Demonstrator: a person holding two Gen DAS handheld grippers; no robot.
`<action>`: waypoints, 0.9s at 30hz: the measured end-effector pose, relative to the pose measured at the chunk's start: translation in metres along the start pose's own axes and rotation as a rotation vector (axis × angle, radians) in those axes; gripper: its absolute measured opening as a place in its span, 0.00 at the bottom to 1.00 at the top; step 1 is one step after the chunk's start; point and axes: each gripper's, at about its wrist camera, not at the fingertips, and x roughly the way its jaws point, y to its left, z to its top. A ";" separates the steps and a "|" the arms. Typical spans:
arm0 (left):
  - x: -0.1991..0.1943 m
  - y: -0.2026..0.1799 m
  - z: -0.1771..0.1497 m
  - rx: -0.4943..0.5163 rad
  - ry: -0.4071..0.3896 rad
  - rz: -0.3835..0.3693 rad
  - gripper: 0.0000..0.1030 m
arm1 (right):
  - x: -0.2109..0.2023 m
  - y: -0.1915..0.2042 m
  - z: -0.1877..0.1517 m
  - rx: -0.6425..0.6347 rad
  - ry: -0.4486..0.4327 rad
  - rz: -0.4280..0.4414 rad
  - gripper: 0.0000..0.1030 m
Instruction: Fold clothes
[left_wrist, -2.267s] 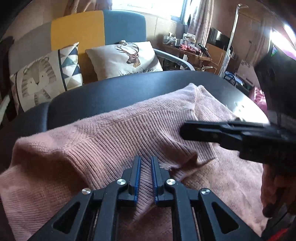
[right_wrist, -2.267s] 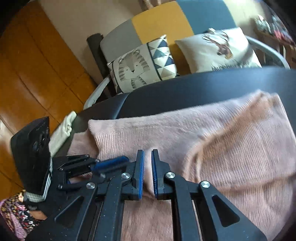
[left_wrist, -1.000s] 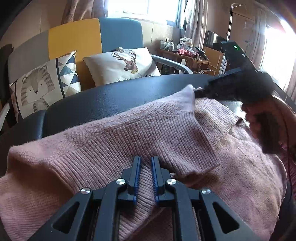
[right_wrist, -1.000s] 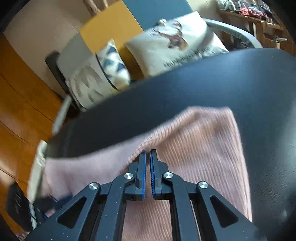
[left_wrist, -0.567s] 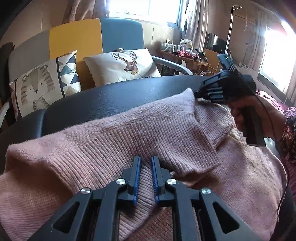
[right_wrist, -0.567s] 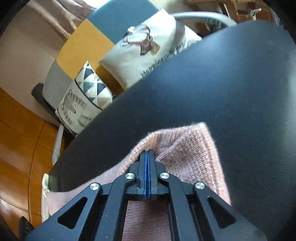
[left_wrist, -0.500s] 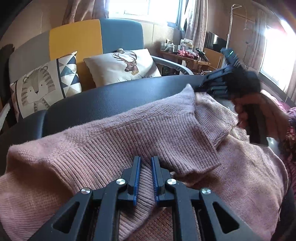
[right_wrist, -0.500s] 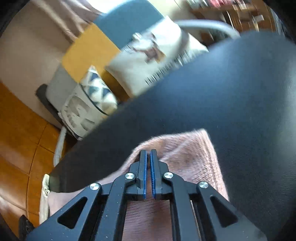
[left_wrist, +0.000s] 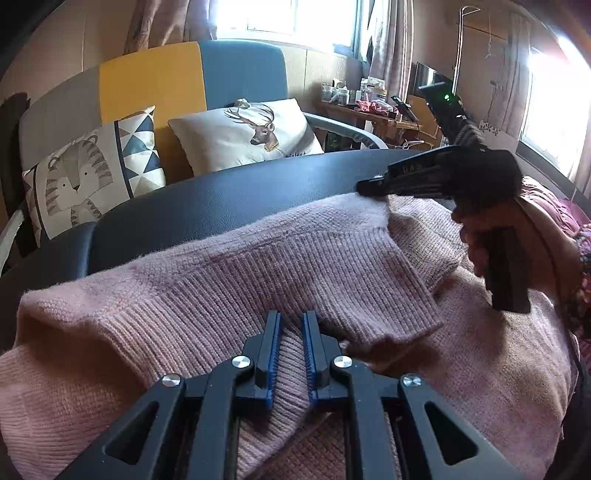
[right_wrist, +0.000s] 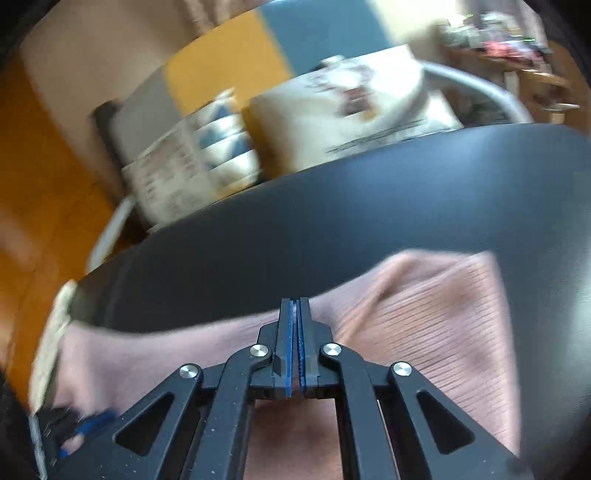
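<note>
We see a pink sweater (left_wrist: 303, 266) spread over the near part of a dark table (left_wrist: 236, 199), its far edge running across the tabletop and its bulk falling toward us off the near side. A ribbed fold of the sweater lies doubled over the rest, ending in a cuff-like edge to the right of the left gripper (left_wrist: 290, 354). That gripper sits low on the sweater's near side, its blue-padded jaws a narrow way apart with a ridge of ribbed knit pinched between them — it is grasping the cloth. The right gripper (right_wrist: 294, 347) is at the sweater's far edge; in the left wrist view its black tip (left_wrist: 373, 184) meets the raised far corner of the fold, and a hand (left_wrist: 480, 236) grips its handle above the sweater's right side. In its own blurred view the jaws have just been closing and now stand clenched, blue pads nearly together; a thin sliver of pink shows between them, though we cannot tell whether cloth is truly caught there. Beyond the table, past the sweater, a sofa (left_wrist: 192, 85) in grey, yellow and blue holds a tiger pillow (left_wrist: 88, 177) and a deer pillow (left_wrist: 251, 136) side by side.
</note>
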 end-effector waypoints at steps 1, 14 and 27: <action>0.000 0.000 0.000 -0.001 0.000 -0.001 0.11 | 0.001 -0.010 0.003 0.025 -0.010 -0.026 0.00; 0.000 0.001 -0.001 0.001 -0.006 0.005 0.11 | -0.040 0.080 -0.027 -0.162 -0.044 0.136 0.06; 0.000 0.000 -0.002 -0.004 -0.007 0.004 0.11 | -0.021 0.124 -0.114 -0.182 0.050 0.142 0.05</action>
